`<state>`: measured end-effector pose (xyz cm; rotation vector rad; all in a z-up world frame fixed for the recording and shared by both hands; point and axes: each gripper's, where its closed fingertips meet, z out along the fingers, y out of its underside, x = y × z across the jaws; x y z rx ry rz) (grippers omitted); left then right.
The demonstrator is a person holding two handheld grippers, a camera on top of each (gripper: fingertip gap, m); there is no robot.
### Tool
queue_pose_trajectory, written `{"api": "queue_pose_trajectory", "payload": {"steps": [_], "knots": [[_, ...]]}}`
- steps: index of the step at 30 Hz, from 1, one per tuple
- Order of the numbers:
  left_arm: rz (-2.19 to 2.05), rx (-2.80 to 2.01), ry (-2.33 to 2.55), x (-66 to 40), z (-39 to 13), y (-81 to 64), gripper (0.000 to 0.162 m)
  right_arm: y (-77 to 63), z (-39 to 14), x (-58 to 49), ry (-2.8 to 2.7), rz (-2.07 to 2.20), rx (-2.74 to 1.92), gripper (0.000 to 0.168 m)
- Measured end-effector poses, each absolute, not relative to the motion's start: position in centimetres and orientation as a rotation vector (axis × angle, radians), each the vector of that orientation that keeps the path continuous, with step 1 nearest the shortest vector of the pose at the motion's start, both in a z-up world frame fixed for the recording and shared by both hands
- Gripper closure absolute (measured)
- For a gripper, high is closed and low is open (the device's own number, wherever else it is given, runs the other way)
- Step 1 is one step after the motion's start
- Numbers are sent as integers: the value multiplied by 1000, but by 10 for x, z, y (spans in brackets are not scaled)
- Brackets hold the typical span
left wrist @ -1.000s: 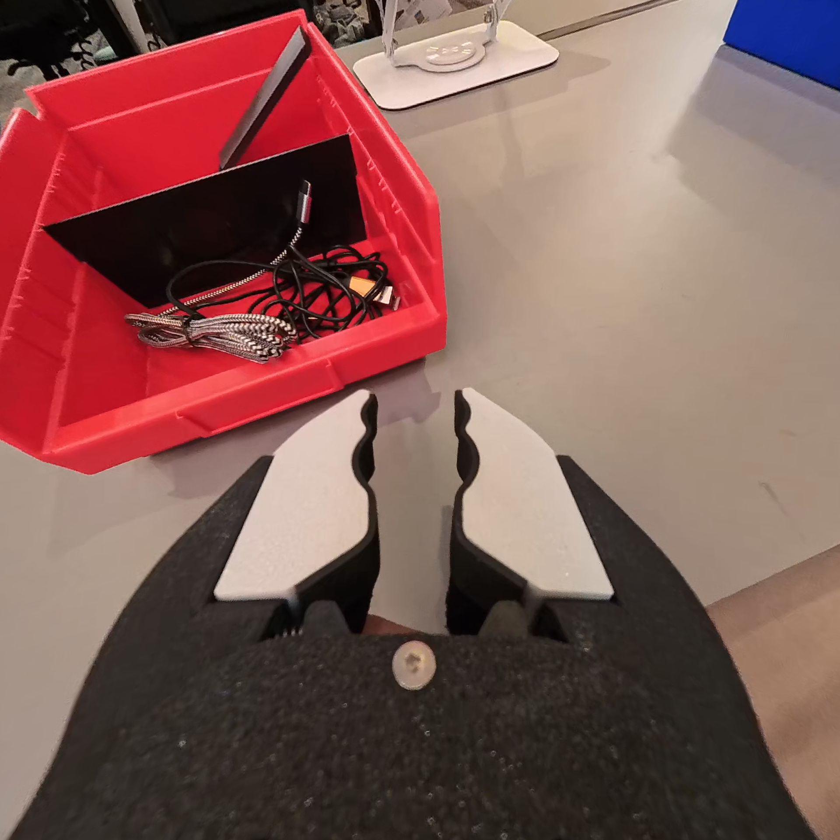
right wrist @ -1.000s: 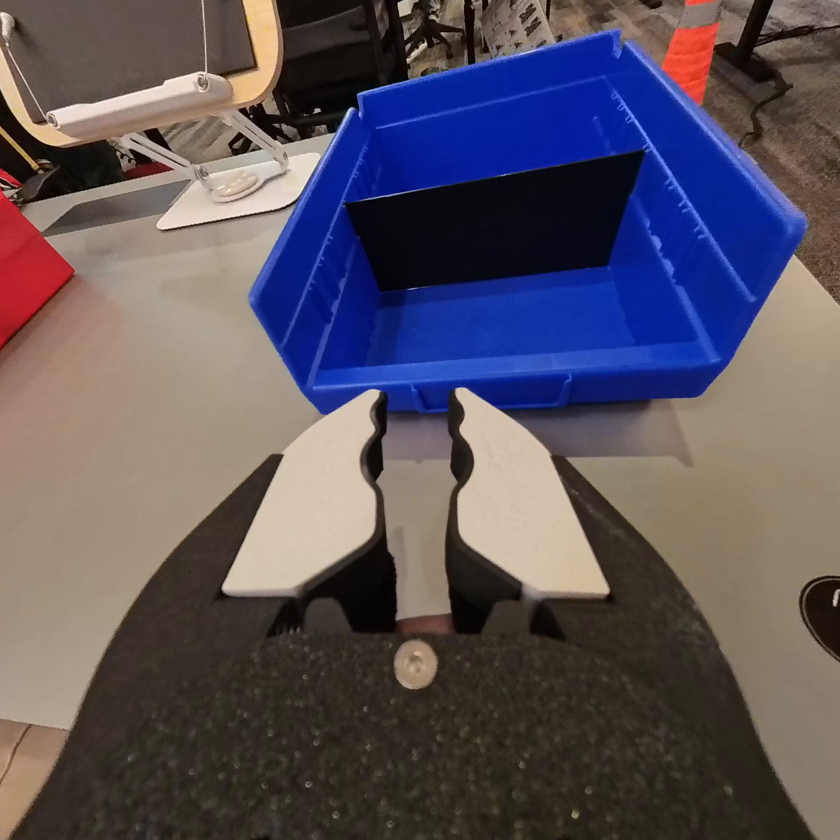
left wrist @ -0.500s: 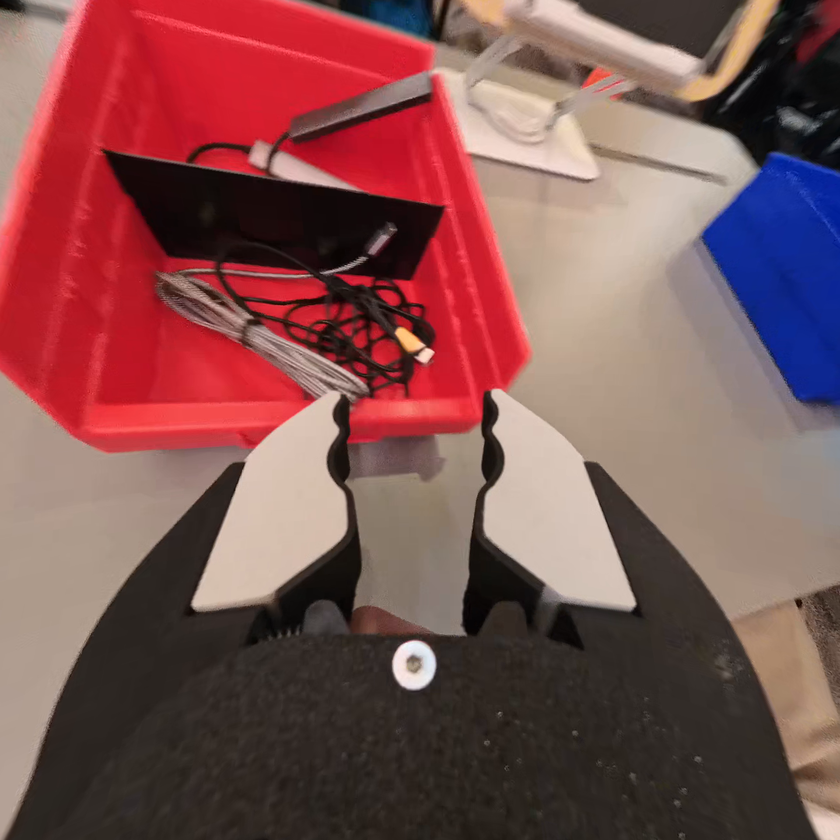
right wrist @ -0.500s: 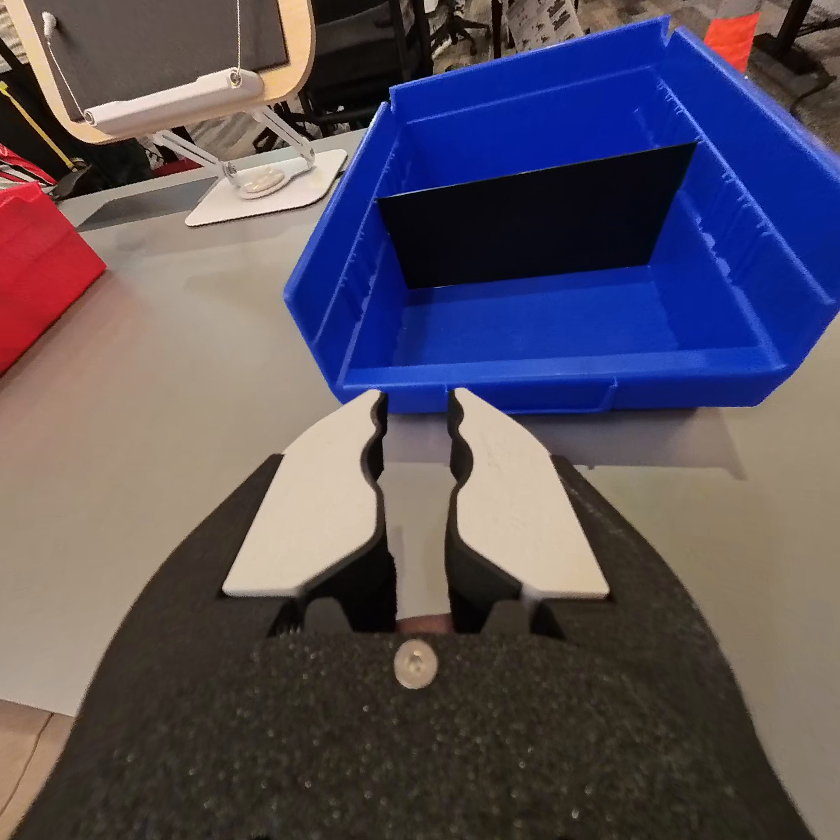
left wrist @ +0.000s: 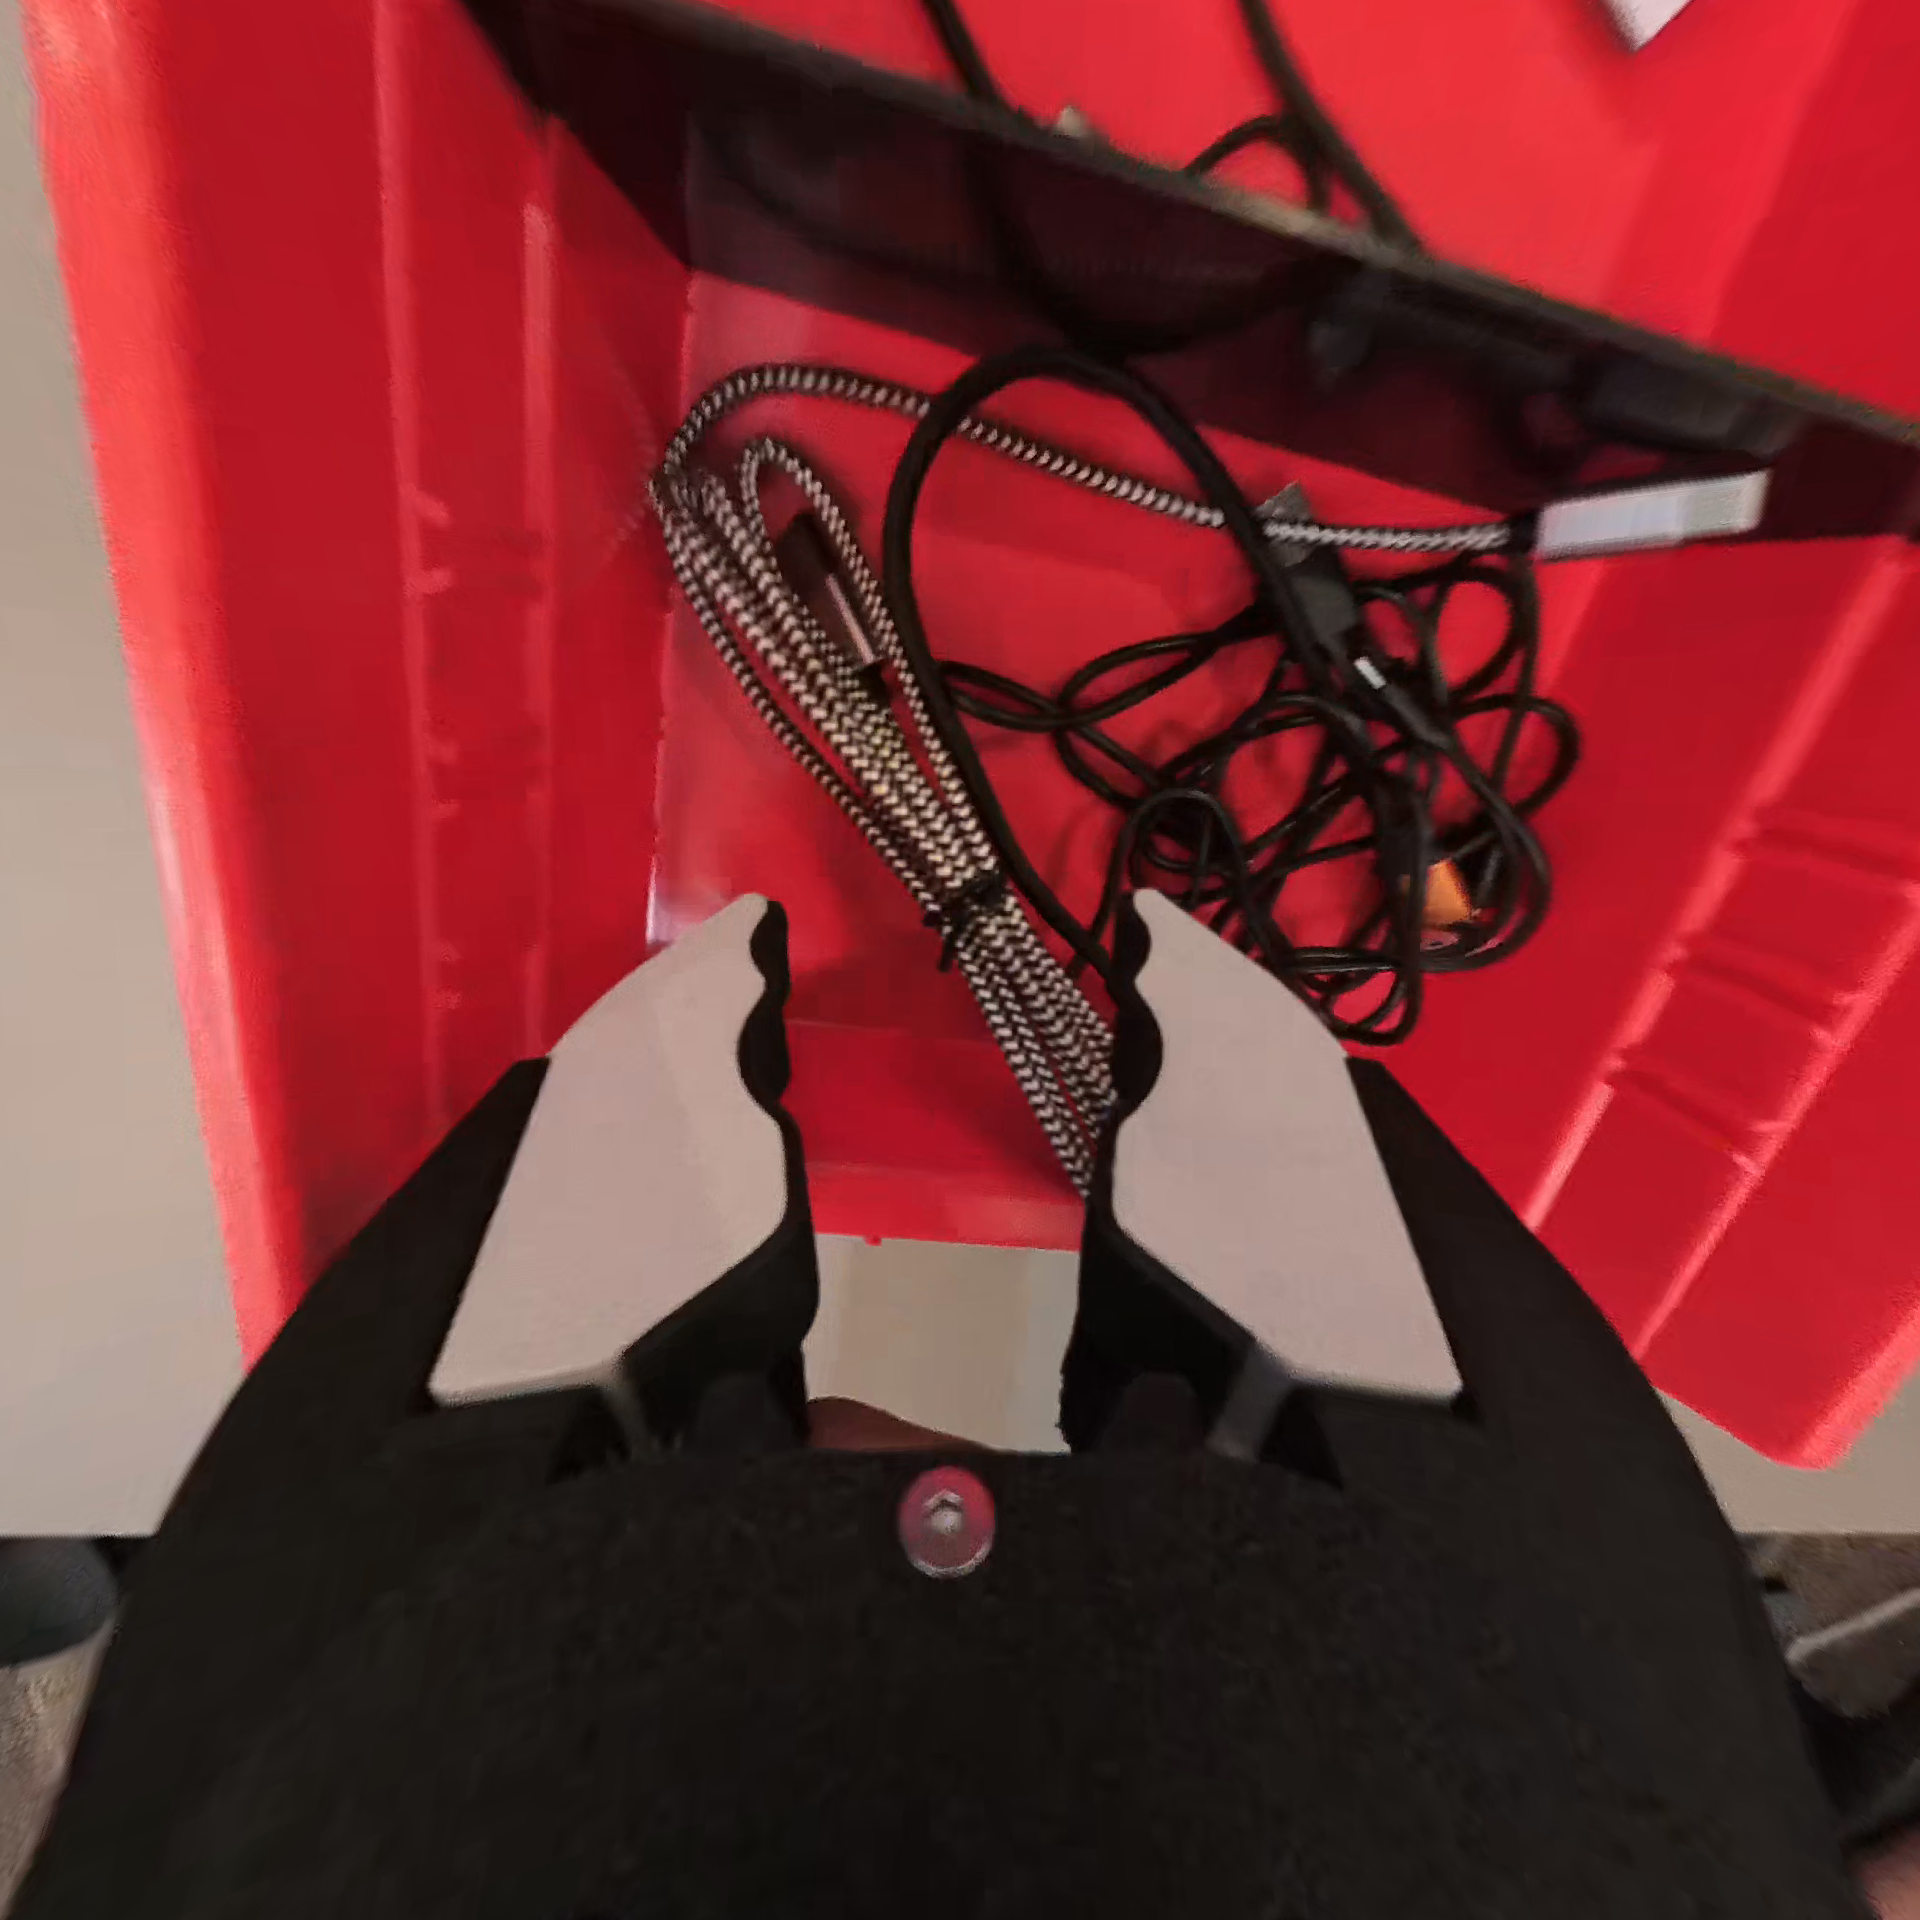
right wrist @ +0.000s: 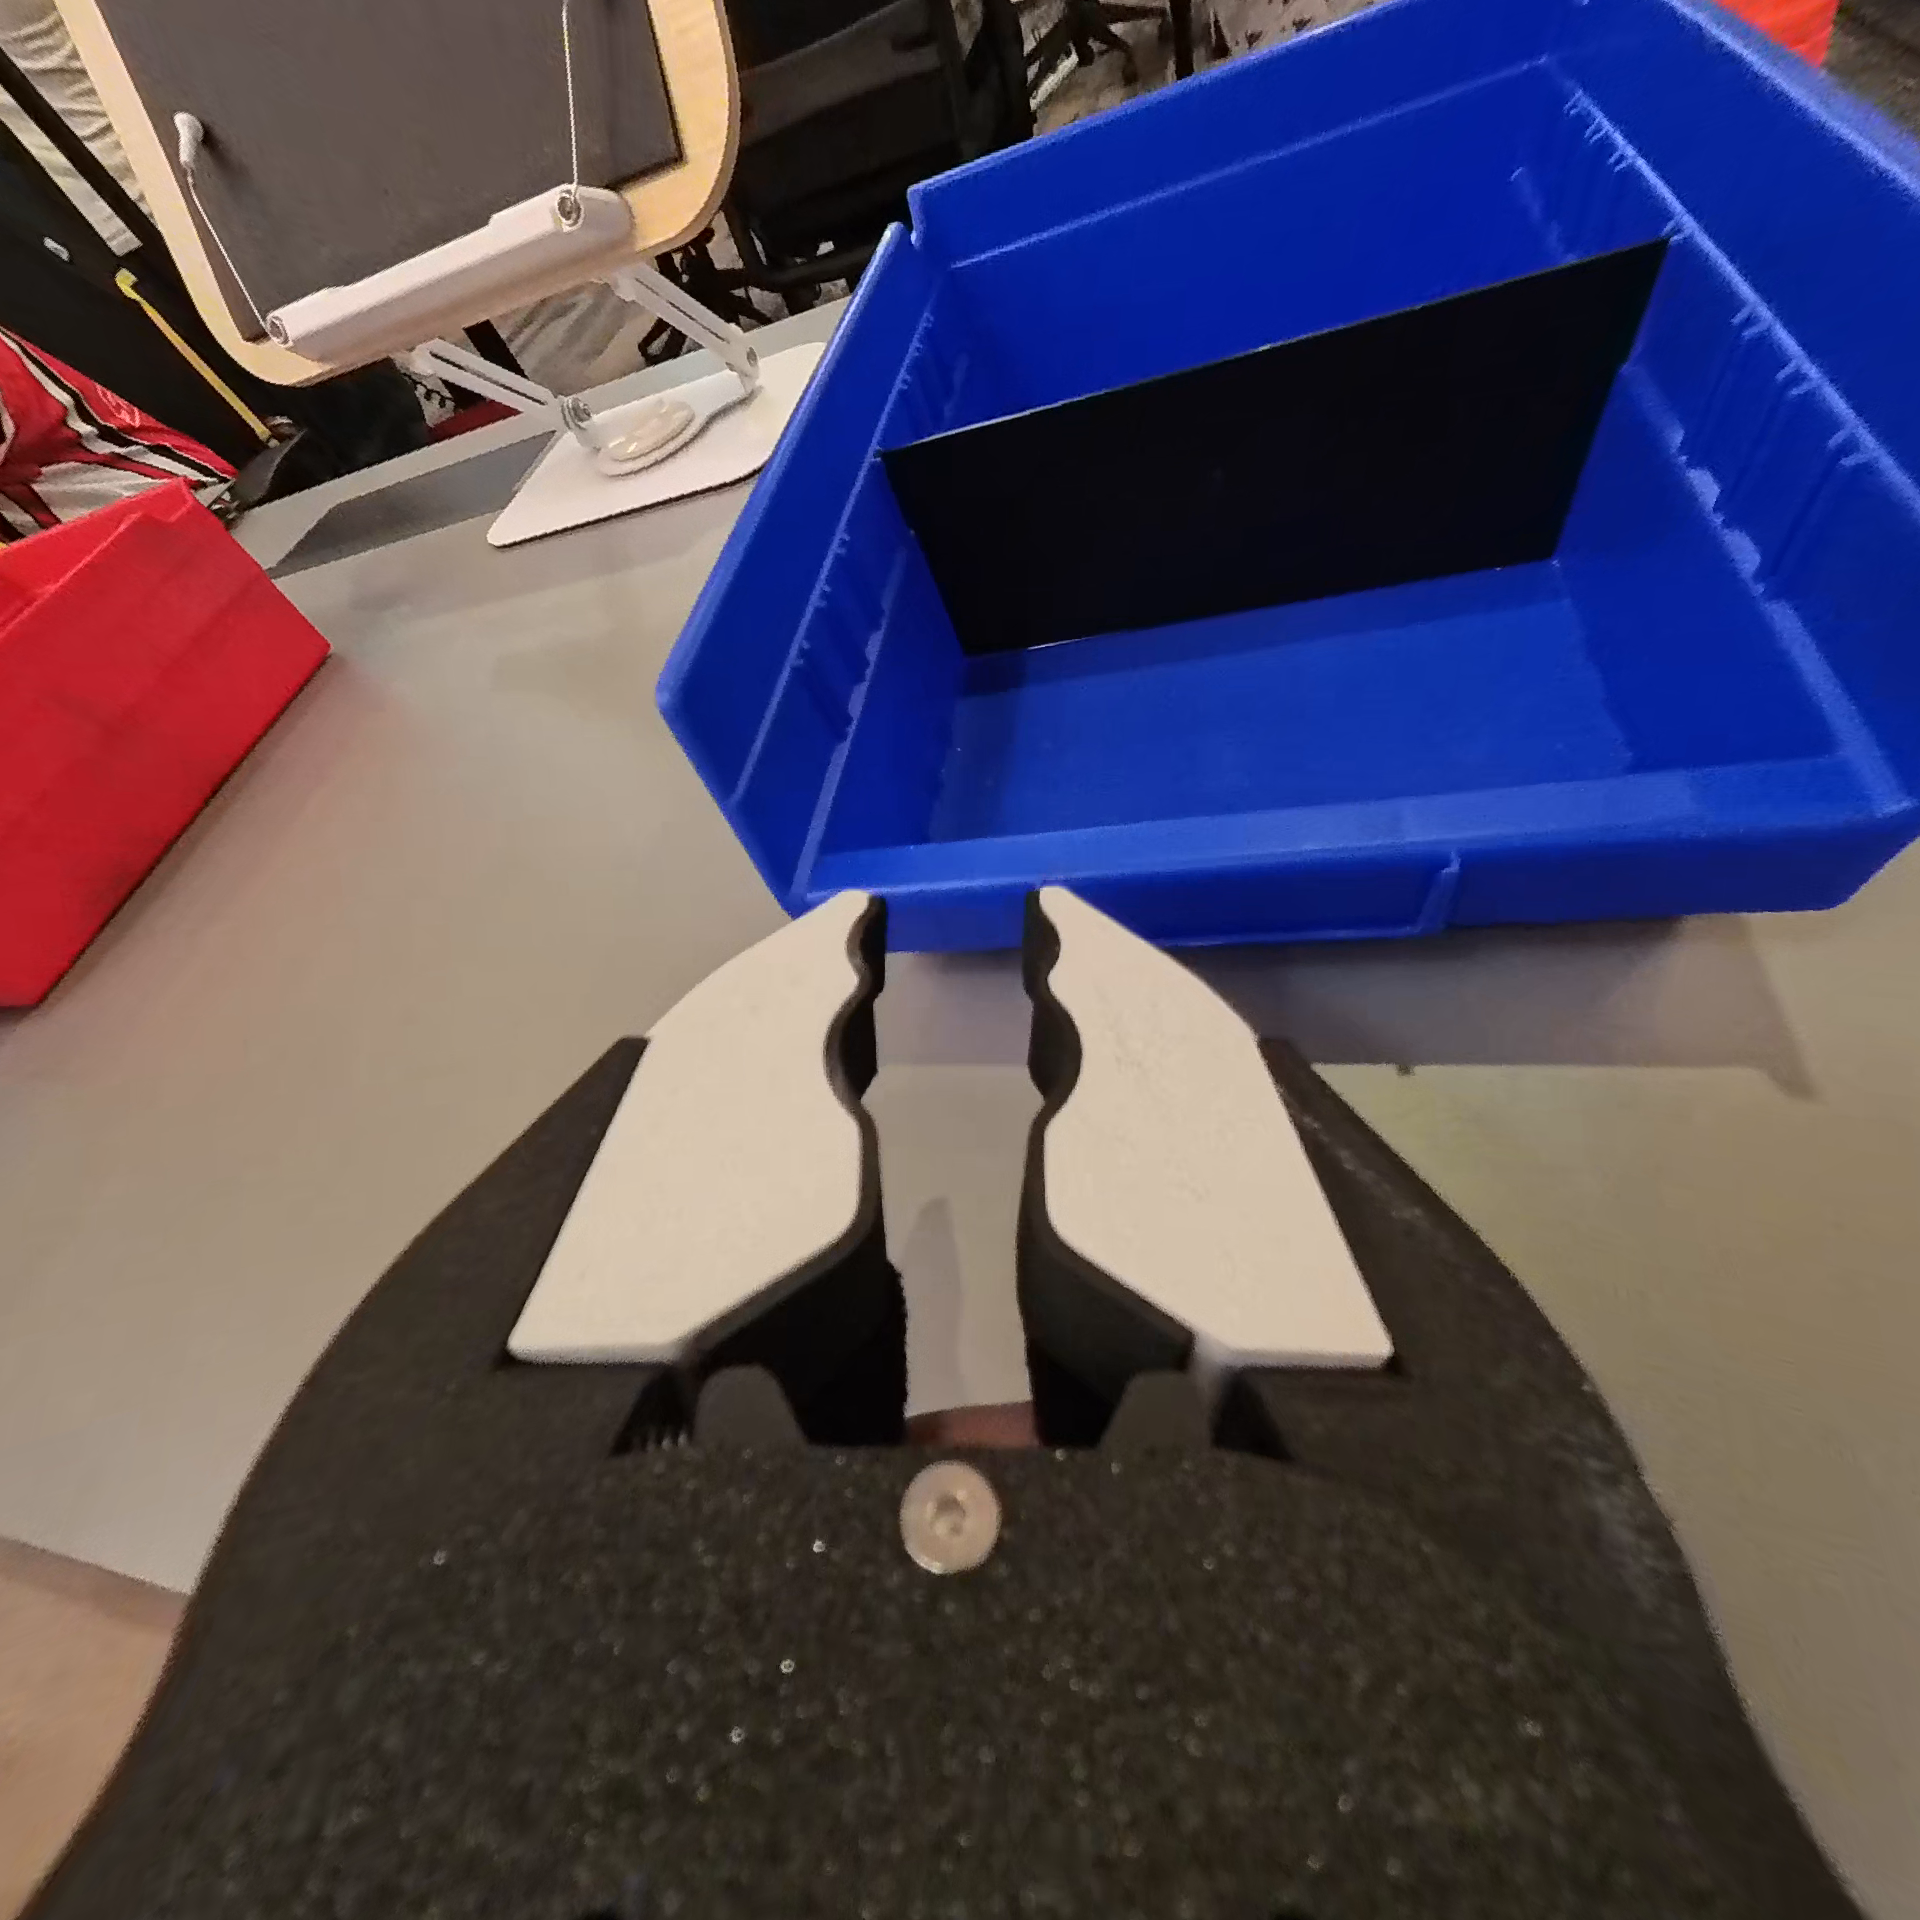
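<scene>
Down in the front compartment of the red bin (left wrist: 312, 623): a braided cable (left wrist: 914, 790), black-and-white weave, folded into a long flat hank and cinched near one end with a thin dark tie. Lies slantwise on the bin floor, one loose strand running off along the black divider (left wrist: 1039, 239) to a silver plug (left wrist: 1642, 514) at the far side. Looks limp yet tidy, held as one hank only by that tie.

Just beside it, deeper toward the bin's other side wall: a tangle of thin black cable (left wrist: 1351, 790) with an orange connector (left wrist: 1444, 883) tucked in its loops, overlapping the braided hank in places. Both penned in the front compartment by the divider, probably why nothing has slid to the back.

Above the tied end of the hank: the left tool (left wrist: 951, 935), spread wide, empty, fingertips either side of the bundle; whether touching it, hard to say through the blur. Tilted steeply down over the bin's front lip, likely to see and reach inside.

Well apart from the red bin, across bare counter (right wrist: 468, 831): the right tool (right wrist: 954, 914), parted only narrowly, gripping nothing, held low just short of a blue bin (right wrist: 1143, 873) with its own dark divider (right wrist: 1247, 499) and nothing visible inside. Behind, between the two bins: a white stand (right wrist: 644, 447).
</scene>
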<state>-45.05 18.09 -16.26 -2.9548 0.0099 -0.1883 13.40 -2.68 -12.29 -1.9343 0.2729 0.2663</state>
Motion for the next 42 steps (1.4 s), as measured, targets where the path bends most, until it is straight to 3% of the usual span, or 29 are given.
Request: {"api": "queue_pose_trajectory", "payload": {"steps": [2, 4, 10, 17, 21, 24, 27, 36, 42], "knots": [[-288, -2961, -1, -447, -166, 178, 111, -27, -123, 133, 272, 274, -1937, 144], [-394, -2894, -52, -446, -159, 182, 141, -26, -123, 132, 271, 280, -1938, 144], [-382, -2650, 30, -467, -111, 187, 145, -24, -124, 129, 261, 281, -1946, 144], [-193, -2183, 199, -489, -7, 206, 146, -25, -123, 126, 250, 269, -1944, 144], [-104, -1834, 432, -447, 62, 194, 146, -28, -120, 129, 258, 259, -1924, 144], [-13, -1652, 743, -377, 77, 166, 147, -27, -118, 131, 263, 258, -1911, 144], [215, -1465, 1095, -300, 52, 135, 147, -27, -118, 130, 261, 264, -1915, 144], [470, -1211, 1712, -142, -107, 55, 148, -29, -118, 132, 272, 287, -1907, 144], [379, -1431, 1734, -129, -137, 50, 148, -27, -118, 131, 285, 329, -1905, 144]]}}
